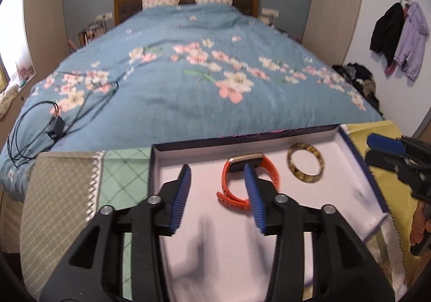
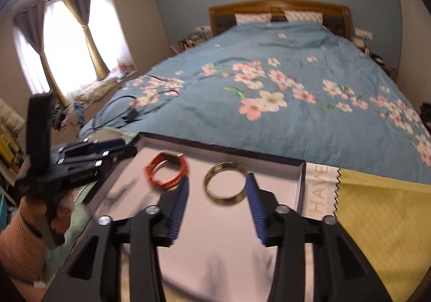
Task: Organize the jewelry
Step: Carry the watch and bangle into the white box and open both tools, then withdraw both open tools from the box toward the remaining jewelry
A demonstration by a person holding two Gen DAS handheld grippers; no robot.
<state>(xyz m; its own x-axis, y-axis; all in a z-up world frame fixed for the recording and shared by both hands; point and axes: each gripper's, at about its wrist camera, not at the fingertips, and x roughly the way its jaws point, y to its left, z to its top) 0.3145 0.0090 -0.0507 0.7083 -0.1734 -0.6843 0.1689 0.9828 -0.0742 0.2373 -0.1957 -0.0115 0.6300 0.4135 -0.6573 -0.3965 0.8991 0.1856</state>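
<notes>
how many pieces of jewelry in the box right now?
2. The orange wristband lies near the box's middle, just ahead of the left tongs. The tortoiseshell bangle lies to its right, toward the box's right wall. Near floor behind the tongs is hidden.

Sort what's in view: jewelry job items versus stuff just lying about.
Job: orange wristband, tortoiseshell bangle, white-lined box, left gripper, right gripper.
Lying about: black cables, bedspread, hung jackets.
</notes>
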